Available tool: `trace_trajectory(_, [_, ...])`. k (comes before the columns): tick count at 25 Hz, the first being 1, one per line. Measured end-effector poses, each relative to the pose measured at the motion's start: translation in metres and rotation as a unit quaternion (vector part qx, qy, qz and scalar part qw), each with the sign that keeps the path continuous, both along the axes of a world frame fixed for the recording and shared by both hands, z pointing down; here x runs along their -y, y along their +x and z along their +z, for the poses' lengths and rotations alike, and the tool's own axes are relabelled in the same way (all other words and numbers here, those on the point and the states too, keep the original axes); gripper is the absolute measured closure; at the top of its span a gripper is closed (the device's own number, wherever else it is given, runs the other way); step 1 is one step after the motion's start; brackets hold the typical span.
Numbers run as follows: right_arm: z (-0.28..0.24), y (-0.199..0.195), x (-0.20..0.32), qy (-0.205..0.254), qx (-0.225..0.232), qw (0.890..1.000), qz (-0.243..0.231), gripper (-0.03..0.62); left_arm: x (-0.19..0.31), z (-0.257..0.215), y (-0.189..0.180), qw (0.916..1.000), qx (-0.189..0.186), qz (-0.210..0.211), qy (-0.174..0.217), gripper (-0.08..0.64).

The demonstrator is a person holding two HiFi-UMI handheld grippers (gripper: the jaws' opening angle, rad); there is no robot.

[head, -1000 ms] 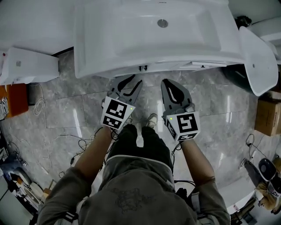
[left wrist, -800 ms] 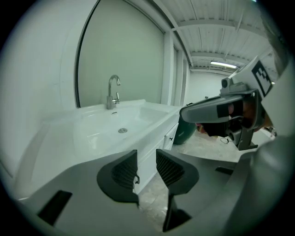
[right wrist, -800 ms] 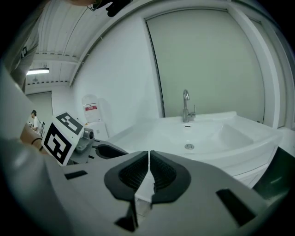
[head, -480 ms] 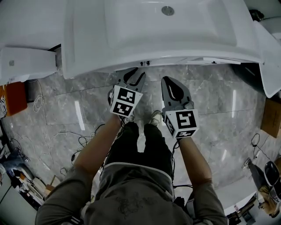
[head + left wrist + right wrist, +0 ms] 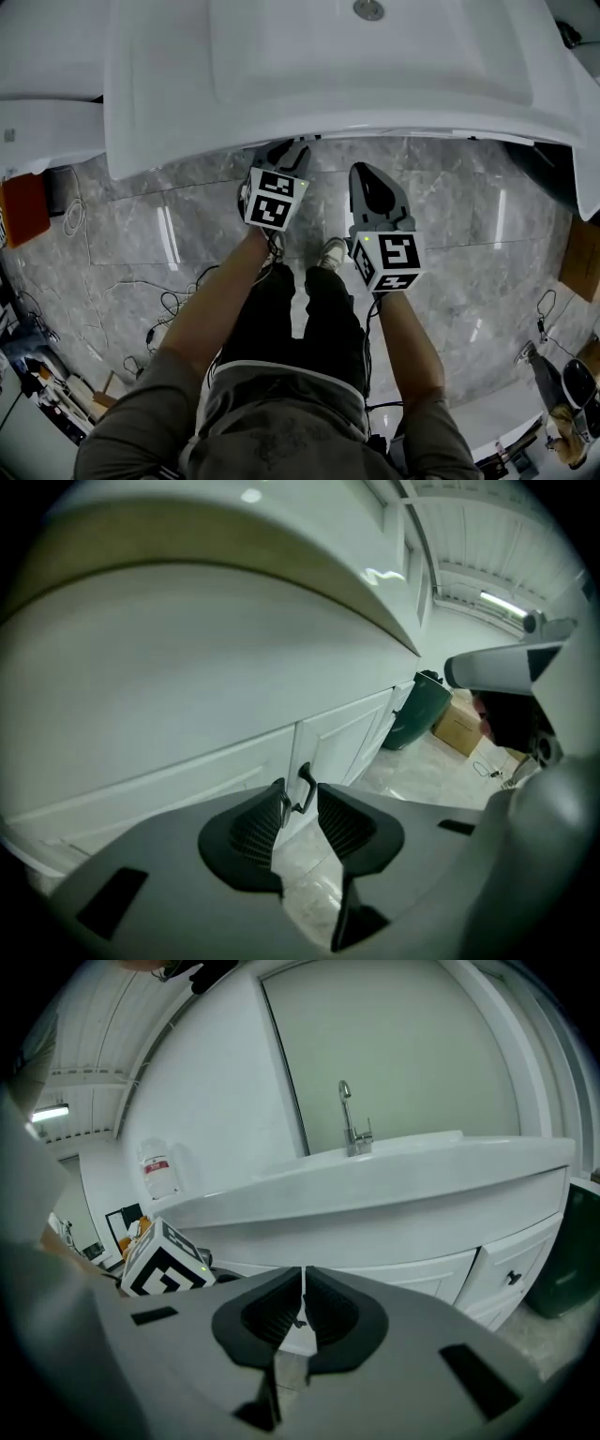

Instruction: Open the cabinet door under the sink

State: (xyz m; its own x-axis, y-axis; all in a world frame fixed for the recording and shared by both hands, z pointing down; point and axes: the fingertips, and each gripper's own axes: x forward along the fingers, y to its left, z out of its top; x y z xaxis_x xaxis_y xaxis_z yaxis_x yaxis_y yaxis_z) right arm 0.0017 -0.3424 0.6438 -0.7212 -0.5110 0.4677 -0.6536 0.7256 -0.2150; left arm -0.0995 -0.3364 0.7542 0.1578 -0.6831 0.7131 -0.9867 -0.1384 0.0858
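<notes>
Marble floor [image 5: 141,234], white sink [image 5: 150,141]: left claw [image 5: 300,794] parted, framing the door handle [image 5: 307,775]; closing early likely misses it. Right claw [image 5: 302,1299] closed, empty.

Glossy white sink [image 5: 328,84]; polished marble floor [image 5: 469,244]; chrome faucet [image 5: 349,1121].

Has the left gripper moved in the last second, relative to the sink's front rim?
Yes. The left gripper has gone forward: its claw, earlier clear of the white ceramic sink's front rim, now reaches under it, toward the dark cabinet door handle.
</notes>
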Motion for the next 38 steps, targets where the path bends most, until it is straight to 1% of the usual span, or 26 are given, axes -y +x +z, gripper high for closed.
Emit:
trace_trajectory(3, [0.014,0.003,-0.001,-0.004,-0.003,1.000,0.003,0.560,0.009,0.018,-0.002,0.9996,-0.009,-0.025,-0.009,0.436])
trace_trajectory(6, [0.024,0.005,-0.006,-0.015,0.004,1.000,0.007,0.558,0.012,0.031,-0.005,0.9984,0.002,-0.054,-0.018,0.434])
trace_trajectory(8, [0.031,0.006,-0.008,-0.022,0.004,1.000,0.011,0.558,0.013,0.040,-0.007,0.9972,0.000,-0.072,-0.021,0.435])
trace_trajectory(10, [0.036,0.009,-0.008,-0.027,0.002,1.000,0.015,0.558,0.017,0.048,-0.005,0.9968,-0.006,-0.076,-0.022,0.436])
trace_trajectory(14, [0.046,0.017,-0.007,-0.031,-0.004,0.999,0.020,0.558,0.026,0.061,-0.006,0.9971,-0.006,-0.073,-0.022,0.440])
trace_trajectory(18, [0.055,0.027,-0.008,-0.039,-0.010,0.999,0.025,0.558,0.030,0.066,-0.010,0.9964,-0.005,-0.083,-0.016,0.495])
trace_trajectory(19, [0.057,0.030,-0.008,-0.041,-0.012,0.999,0.026,0.560,0.031,0.067,-0.009,0.9965,-0.001,-0.082,-0.013,0.496])
trace_trajectory(23, [0.063,0.037,-0.011,-0.045,-0.015,0.998,0.029,0.560,0.029,0.067,-0.005,0.9980,0.013,-0.061,-0.004,0.503])
trace_trajectory(27, [0.070,0.039,-0.015,-0.054,-0.015,0.998,0.038,0.560,0.019,0.067,0.000,0.9994,0.030,-0.015,0.008,0.508])
trace_trajectory(30, [0.071,0.038,-0.026,-0.061,-0.016,0.997,0.037,0.558,0.005,0.068,0.008,0.9997,0.015,0.003,0.021,0.508])
trace_trajectory(33, [0.071,0.031,-0.041,-0.067,-0.017,0.997,0.028,0.558,-0.014,0.067,0.016,0.9987,0.019,0.033,0.033,0.508])
trace_trajectory(38, [0.077,0.025,-0.069,-0.083,-0.023,0.996,0.022,0.558,-0.059,0.068,0.031,0.9959,0.016,0.084,0.030,0.508])
